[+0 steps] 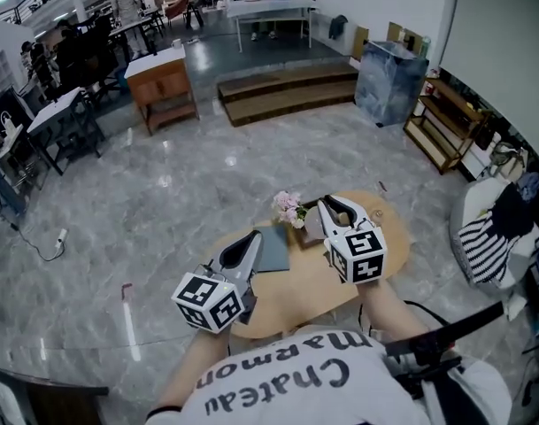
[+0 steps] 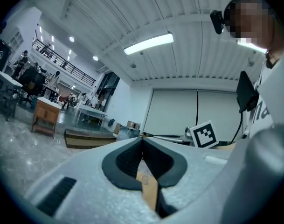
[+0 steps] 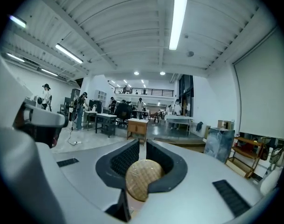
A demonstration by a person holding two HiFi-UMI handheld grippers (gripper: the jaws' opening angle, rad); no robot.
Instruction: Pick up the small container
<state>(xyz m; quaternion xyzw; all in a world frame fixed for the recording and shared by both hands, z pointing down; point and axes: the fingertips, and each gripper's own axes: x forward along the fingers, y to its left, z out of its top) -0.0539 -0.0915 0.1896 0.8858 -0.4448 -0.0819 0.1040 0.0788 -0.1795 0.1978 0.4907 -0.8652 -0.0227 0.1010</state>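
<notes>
A small round container (image 3: 141,178) with a tan woven-looking surface sits in the hollow between the jaws of my right gripper (image 3: 141,146), which is shut on it. In the head view that gripper (image 1: 334,204) is held over the far right part of the oval wooden table (image 1: 304,289). My left gripper (image 1: 253,237) hovers over the table's left side beside a grey pad (image 1: 272,248). In its own view the left gripper (image 2: 142,143) has its tips together, with nothing between them and only table wood showing through the hollow.
Pink flowers (image 1: 288,207) and a dark object (image 1: 311,225) stand at the table's far edge between the grippers. A striped cloth (image 1: 481,248) lies to the right. A wooden shelf (image 1: 442,120), a low platform (image 1: 287,91) and a cabinet (image 1: 163,82) stand farther off on the marble floor.
</notes>
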